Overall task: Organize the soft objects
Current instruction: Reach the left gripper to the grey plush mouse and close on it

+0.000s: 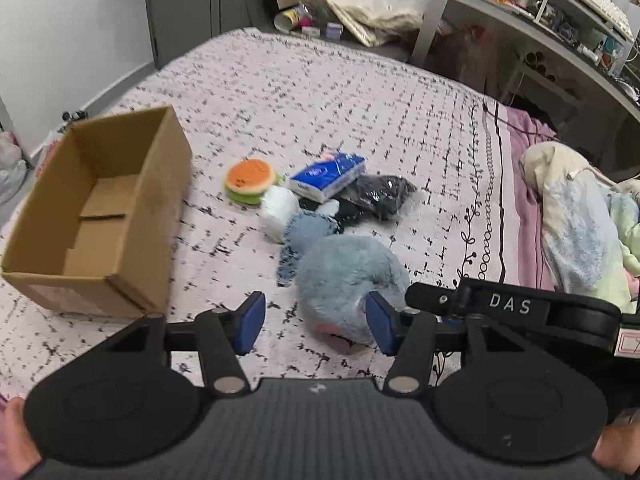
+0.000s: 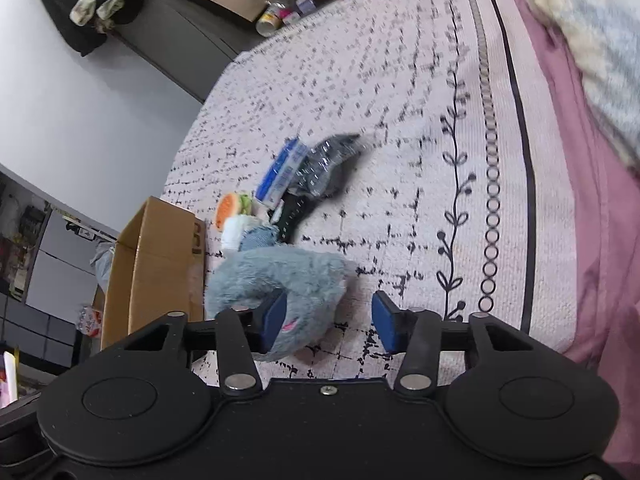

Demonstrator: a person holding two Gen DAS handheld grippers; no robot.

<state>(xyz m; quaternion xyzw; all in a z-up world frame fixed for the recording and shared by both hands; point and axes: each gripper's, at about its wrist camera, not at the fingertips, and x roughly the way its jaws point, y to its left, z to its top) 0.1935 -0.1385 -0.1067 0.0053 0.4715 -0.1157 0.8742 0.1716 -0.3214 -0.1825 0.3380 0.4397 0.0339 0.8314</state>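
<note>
The left claw hangs released over the blue plush toy at lower centre on the bed, pads clear of the fur. The right claw gapes too, its left pad against the plush. An open cardboard box sits left.
</note>
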